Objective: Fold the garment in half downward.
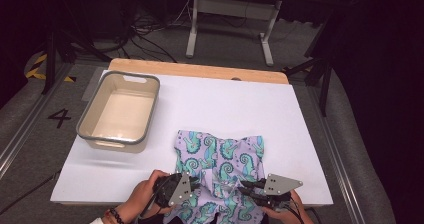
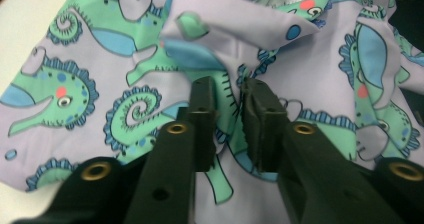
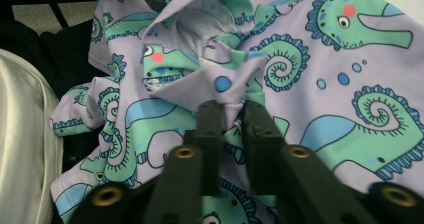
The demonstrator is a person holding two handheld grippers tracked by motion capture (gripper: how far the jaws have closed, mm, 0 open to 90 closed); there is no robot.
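The lilac cloth garment printed with green seahorses [image 1: 220,156] lies spread at the table's near edge, partly hanging over it, likely for folding; the left gripper [image 2: 229,91] and right gripper [image 3: 231,109] each straddle a raised fold with jaws slightly parted, pads seemingly not pinching it. The grey-rimmed beige plastic bin [image 1: 117,140] waits empty at the left, probably to receive it.

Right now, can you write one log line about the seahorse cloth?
seahorse cloth: rumpled on table | left claw: cloth fold between jaws | right claw: same | bin: empty
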